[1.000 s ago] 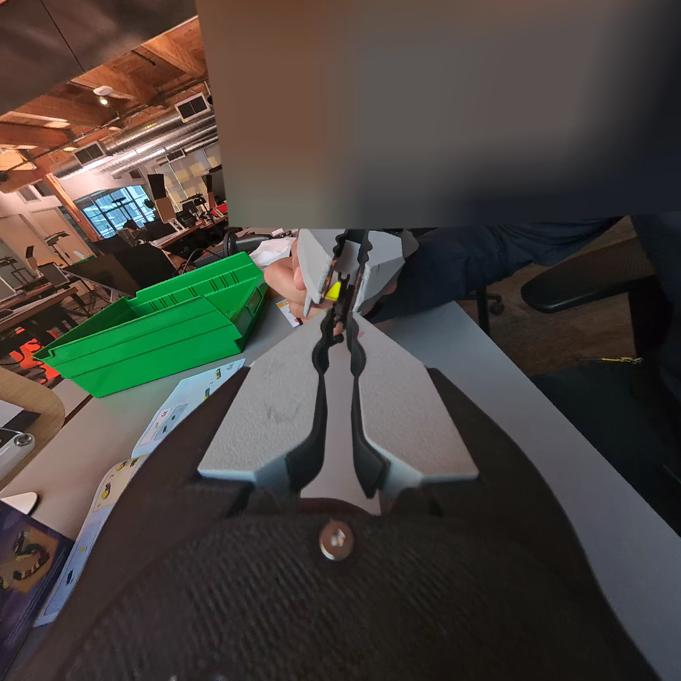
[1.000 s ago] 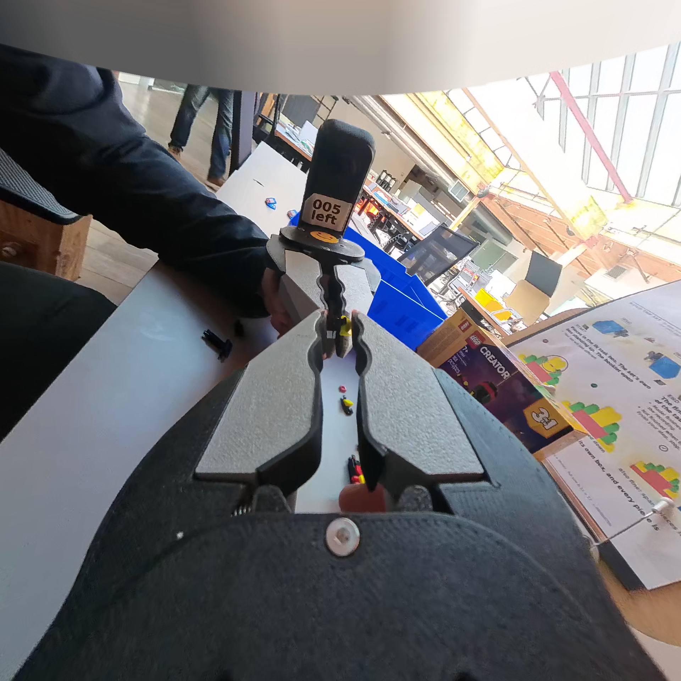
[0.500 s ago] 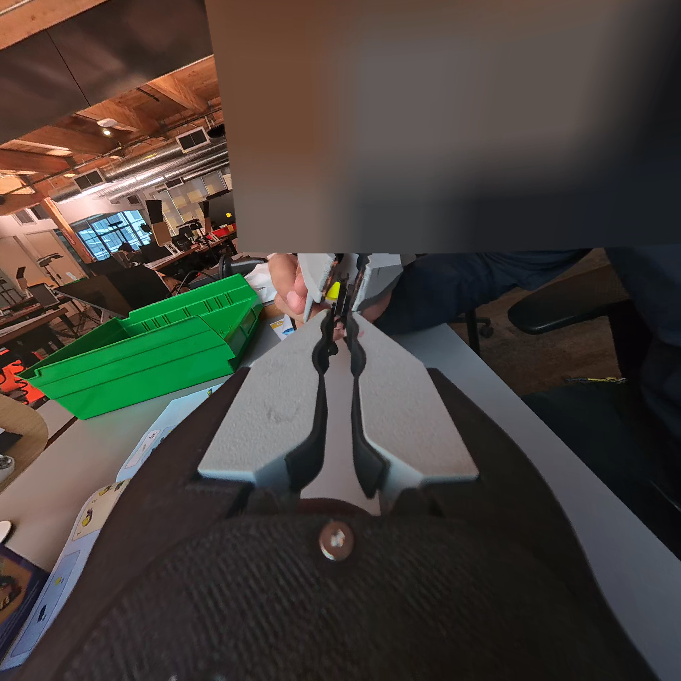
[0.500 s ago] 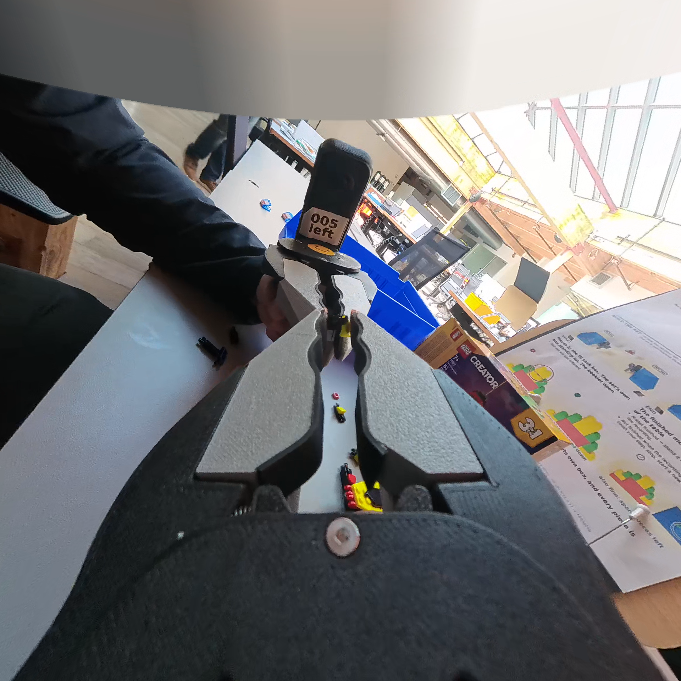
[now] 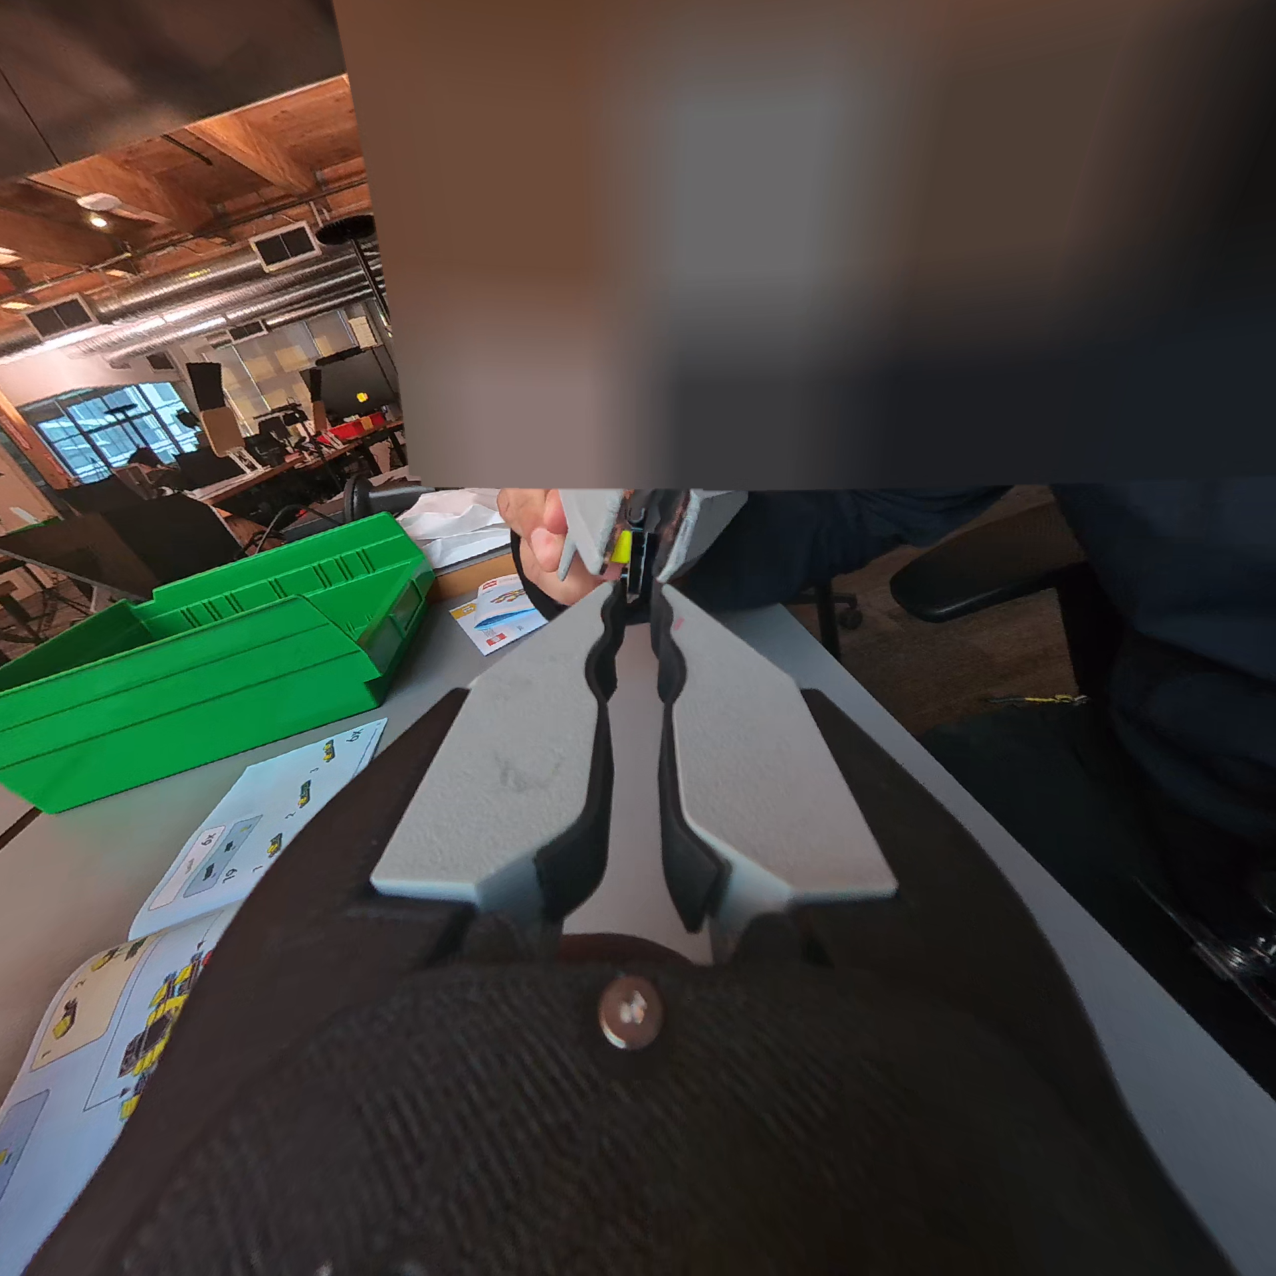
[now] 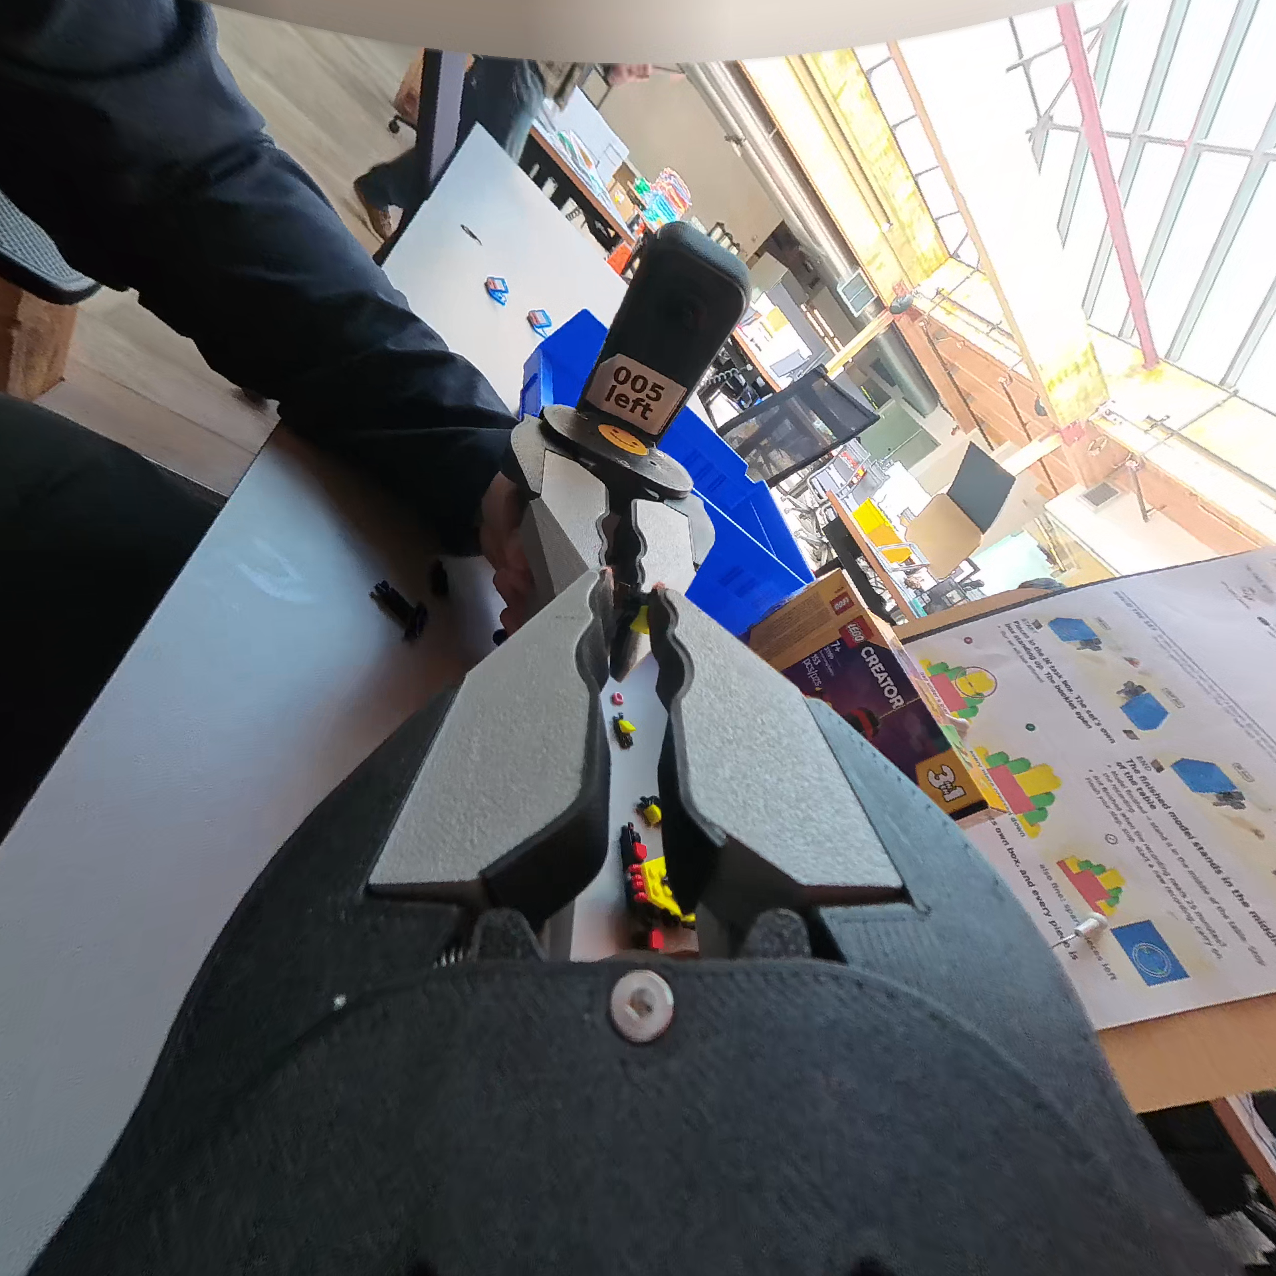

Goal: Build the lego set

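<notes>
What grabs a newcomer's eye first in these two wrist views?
Dead centre, the left gripper and right gripper meet tip to tip above the white table, pinching a small yellow-and-black lego piece between them. Next comes colour: a green bin on the left of the left wrist view, a blue bin and the lego box right of centre in the right.

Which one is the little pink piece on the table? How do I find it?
Look at the white table in the right wrist view, in the gap between the near claw's fingers. The pink piece lies farthest up that gap, just above a yellow-and-black piece. It alone is pink and round.
</notes>
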A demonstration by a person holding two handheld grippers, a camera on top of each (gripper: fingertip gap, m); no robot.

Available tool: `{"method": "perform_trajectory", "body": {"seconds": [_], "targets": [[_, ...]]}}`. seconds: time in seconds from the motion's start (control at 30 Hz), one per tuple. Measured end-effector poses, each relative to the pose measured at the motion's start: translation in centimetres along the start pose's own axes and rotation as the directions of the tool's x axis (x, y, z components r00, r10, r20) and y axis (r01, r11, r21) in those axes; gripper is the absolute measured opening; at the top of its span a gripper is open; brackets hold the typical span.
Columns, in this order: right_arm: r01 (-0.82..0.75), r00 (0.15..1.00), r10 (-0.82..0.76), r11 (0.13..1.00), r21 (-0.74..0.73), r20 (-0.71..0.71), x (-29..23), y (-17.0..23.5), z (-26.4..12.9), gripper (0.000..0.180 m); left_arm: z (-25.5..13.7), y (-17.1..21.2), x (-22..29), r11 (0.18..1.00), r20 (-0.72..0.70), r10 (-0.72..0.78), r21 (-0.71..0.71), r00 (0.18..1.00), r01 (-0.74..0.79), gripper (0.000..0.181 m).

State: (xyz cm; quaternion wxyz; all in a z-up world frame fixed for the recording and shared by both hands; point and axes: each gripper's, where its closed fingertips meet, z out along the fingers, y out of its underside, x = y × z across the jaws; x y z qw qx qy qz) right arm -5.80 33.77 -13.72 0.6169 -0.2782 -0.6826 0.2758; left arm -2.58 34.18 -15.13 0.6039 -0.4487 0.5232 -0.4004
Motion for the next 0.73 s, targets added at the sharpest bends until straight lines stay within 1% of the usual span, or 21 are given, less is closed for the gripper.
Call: {"method": "perform_trajectory", "body": {"seconds": [0.1,0.17,0.23,0.27,0.3,0.33,0.37,0.4,0.43,0.5,0.53,0.63,0.7,0.73], "targets": [[0.015,1.0,-0.015,1.0,0.02,-0.022,0.2,-0.1,0.2,0.008,-0.2,-0.1,-0.2,1.0,0.019,0.021,-0.014,1.0,-0.02,0.003],[-0.035,0.998,0.037,0.999,0.034,-0.043,0.8,0.3,0.5,0.009,-0.5,0.2,-1.2,0.994,0.077,0.088,-0.071,0.993,-0.083,0.003],[-0.112,0.991,0.112,0.994,-0.001,-0.079,1.8,1.7,0.6,0.01,-1.1,1.3,-3.1,0.962,0.195,0.231,-0.194,0.953,-0.193,0.003],[-0.146,0.983,0.146,0.989,0.012,-0.109,2.6,2.0,0.3,0.01,-1.5,2.2,-4.2,0.926,0.242,0.32,-0.283,0.916,-0.249,0.003],[-0.204,0.968,0.207,0.978,0.038,-0.139,3.7,2.3,-0.2,0.01,-2.0,3.3,-5.4,0.875,0.273,0.409,-0.387,0.871,-0.29,0.003],[-0.292,0.941,0.297,0.955,0.058,-0.164,4.8,3.0,-0.6,0.01,-2.6,4.4,-6.2,0.812,0.276,0.496,-0.483,0.823,-0.328,0.003],[-0.404,0.896,0.41,0.912,0.069,-0.173,5.9,3.9,-0.9,0.01,-2.9,5.5,-6.7,0.739,0.243,0.575,-0.564,0.781,-0.369,0.003],[-0.526,0.835,0.529,0.848,0.066,-0.149,6.4,5.0,-1.1,0.01,-3.1,6.5,-6.8,0.678,0.205,0.626,-0.62,0.752,-0.396,0.003],[-0.638,0.761,0.64,0.768,0.053,-0.105,6.5,5.9,-1.0,0.01,-3.0,7.1,-6.8,0.65,0.181,0.64,-0.645,0.747,-0.401,0.003],[-0.802,0.596,0.802,0.597,0.003,-0.027,5.9,7.5,-0.6,0.01,-2.7,7.6,-6.5,0.662,0.175,0.611,-0.648,0.772,-0.377,0.002],[-0.853,0.52,0.854,0.52,-0.042,0.012,5.2,8.1,-0.4,0.011,-2.8,7.5,-6.7,0.662,0.184,0.611,-0.652,0.77,-0.37,0.002],[-0.935,0.3,0.951,0.308,-0.173,0.075,3.2,9.4,0.4,0.024,-3.2,7.4,-7.0,0.648,0.187,0.626,-0.664,0.757,-0.372,0.003],[-0.952,0.183,0.974,0.209,-0.224,0.132,2.2,9.3,0.7,0.032,-3.3,7.3,-7.0,0.639,0.18,0.637,-0.667,0.749,-0.383,0.003],[-0.955,0.142,0.977,0.177,-0.239,0.157,1.9,9.1,0.8,0.032,-3.2,7.2,-7.1,0.626,0.176,0.653,-0.672,0.736,-0.395,0.003]]}}
